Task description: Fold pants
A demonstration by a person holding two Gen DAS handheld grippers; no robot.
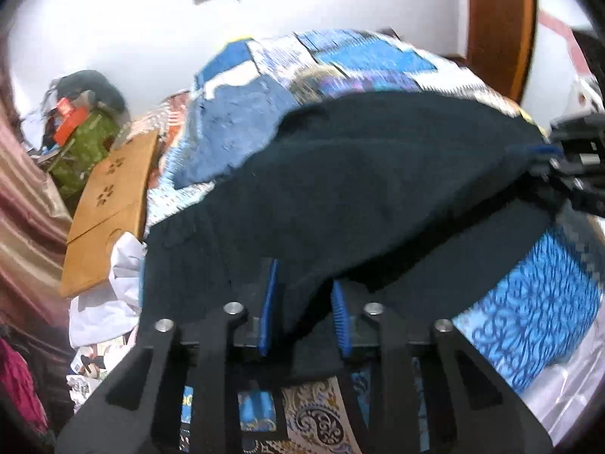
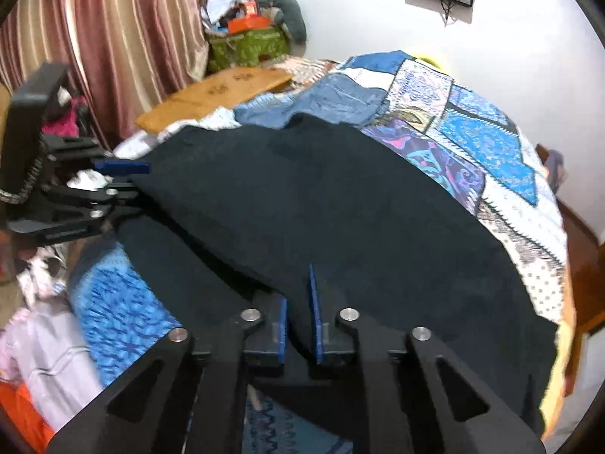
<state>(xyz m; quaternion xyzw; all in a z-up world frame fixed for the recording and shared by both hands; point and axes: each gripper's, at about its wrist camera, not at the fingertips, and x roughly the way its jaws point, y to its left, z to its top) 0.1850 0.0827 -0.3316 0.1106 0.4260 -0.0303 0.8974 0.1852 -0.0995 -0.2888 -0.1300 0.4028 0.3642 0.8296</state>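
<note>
Dark navy pants (image 1: pixel 378 174) lie spread across a patchwork quilt on a bed, with one layer lifted over another along the near edge. My left gripper (image 1: pixel 305 306) is shut on a fold of that near edge, and cloth fills the gap between its blue pads. The right wrist view shows the same gripper (image 2: pixel 132 179) pinching the left corner of the pants (image 2: pixel 340 208). My right gripper (image 2: pixel 298 321) is shut on the near edge too, with fabric bunched between its pads. The left wrist view shows it (image 1: pixel 544 157) clamped on the right corner.
Blue jeans (image 2: pixel 332 102) lie on the quilt (image 2: pixel 484 140) beyond the pants. A wooden board (image 2: pixel 215 94) rests at the bed's far left, with a green bag and clutter (image 2: pixel 245 45) behind it. A striped curtain (image 2: pixel 113 38) hangs at left. White cloth (image 1: pixel 109 302) is heaped beside the bed.
</note>
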